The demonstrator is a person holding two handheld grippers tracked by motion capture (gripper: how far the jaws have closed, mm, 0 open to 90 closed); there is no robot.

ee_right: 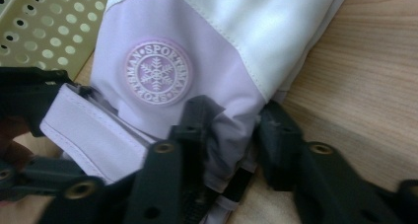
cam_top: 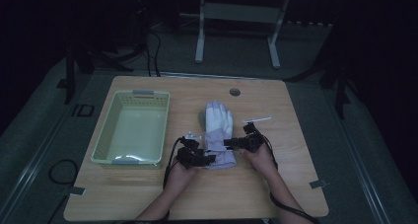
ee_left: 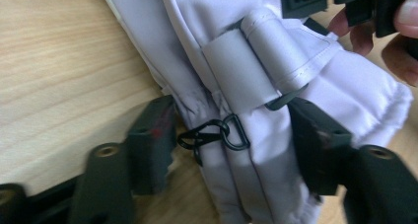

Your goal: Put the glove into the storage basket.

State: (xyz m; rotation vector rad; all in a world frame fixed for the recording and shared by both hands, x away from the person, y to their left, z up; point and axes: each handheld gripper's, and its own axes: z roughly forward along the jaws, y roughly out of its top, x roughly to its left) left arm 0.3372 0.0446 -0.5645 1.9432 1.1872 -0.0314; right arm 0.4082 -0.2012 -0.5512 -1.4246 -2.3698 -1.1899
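A white and lilac glove (cam_top: 218,123) lies in the middle of the wooden table (cam_top: 296,184), its fingers pointing away from me. My left gripper (cam_top: 209,158) reaches in from the left at the cuff; its jaws stand apart on either side of the cuff (ee_left: 236,36), next to a small black clip and D-ring (ee_left: 217,132). My right gripper (cam_top: 227,143) comes from the right. In the right gripper view, the right gripper (ee_right: 234,135) pinches bunched lilac fabric just below the snowflake badge (ee_right: 156,72).
A pale green perforated basket (cam_top: 101,140) stands left of the glove, its wall (ee_right: 44,26) close behind it. A thin white strip (cam_top: 257,120) lies right of the glove. A round cable hole (cam_top: 234,92) sits near the table's far edge.
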